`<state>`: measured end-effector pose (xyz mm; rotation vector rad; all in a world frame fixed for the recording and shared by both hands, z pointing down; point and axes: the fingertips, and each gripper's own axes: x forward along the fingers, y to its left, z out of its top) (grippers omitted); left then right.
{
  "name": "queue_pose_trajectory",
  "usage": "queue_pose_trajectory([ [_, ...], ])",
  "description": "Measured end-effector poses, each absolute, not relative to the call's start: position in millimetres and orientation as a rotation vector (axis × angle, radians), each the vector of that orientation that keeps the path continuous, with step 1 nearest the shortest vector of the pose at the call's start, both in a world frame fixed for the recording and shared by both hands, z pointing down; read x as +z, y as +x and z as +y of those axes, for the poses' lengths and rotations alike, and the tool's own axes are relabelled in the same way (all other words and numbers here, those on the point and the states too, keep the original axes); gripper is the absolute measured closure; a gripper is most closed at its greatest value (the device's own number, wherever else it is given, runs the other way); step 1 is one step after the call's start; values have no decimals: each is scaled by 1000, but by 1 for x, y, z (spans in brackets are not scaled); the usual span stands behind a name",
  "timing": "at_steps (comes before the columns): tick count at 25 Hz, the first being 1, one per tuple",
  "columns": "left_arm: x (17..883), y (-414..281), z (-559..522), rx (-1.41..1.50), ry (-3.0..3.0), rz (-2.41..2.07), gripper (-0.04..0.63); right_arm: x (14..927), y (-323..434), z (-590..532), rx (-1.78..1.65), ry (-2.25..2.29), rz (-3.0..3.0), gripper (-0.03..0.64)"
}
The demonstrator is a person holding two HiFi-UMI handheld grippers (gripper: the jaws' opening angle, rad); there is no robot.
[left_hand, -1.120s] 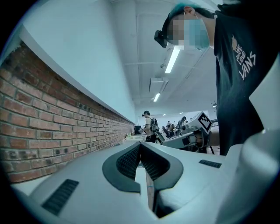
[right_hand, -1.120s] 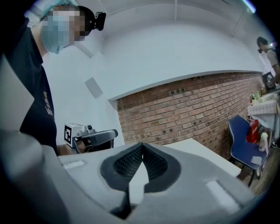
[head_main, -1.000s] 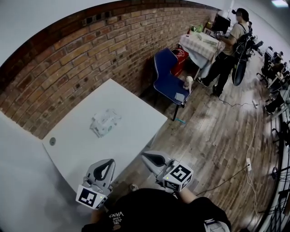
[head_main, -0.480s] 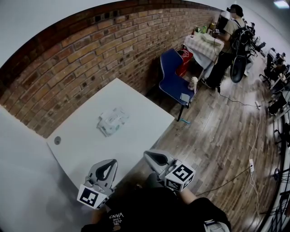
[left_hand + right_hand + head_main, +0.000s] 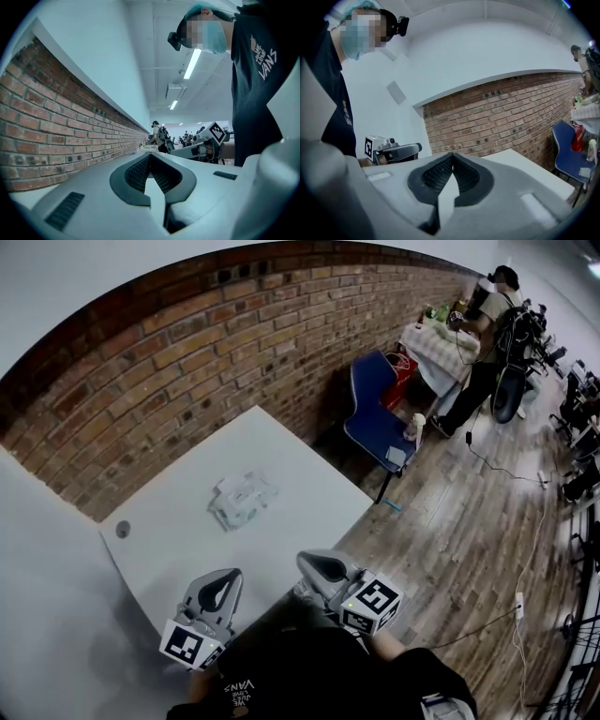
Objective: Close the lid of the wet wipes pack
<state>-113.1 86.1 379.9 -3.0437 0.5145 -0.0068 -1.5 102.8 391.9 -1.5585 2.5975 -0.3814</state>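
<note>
Two closed grippers at the near edge of a table, with the wipes pack lying farther in.

A long red brick wall runs behind the white square table, and a blue plastic chair stands beyond its far corner. The pale, soft wet wipes pack lies flat near the table's middle, well apart from both tools. The left gripper and right gripper have jaws pressed together on nothing.

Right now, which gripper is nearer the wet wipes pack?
Left, narrowly. The left gripper hangs at the near edge of the table, almost straight before the wet wipes pack. The right gripper is off that edge, further to the pack's right. Neither touches it.
</note>
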Motion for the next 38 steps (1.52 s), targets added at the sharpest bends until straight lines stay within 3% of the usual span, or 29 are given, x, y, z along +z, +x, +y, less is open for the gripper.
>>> queue_pose_trajectory([
  [38,455,-83,-100,-114,-3141,1033,597,453,24,-124,-569,-1179,2921,618],
])
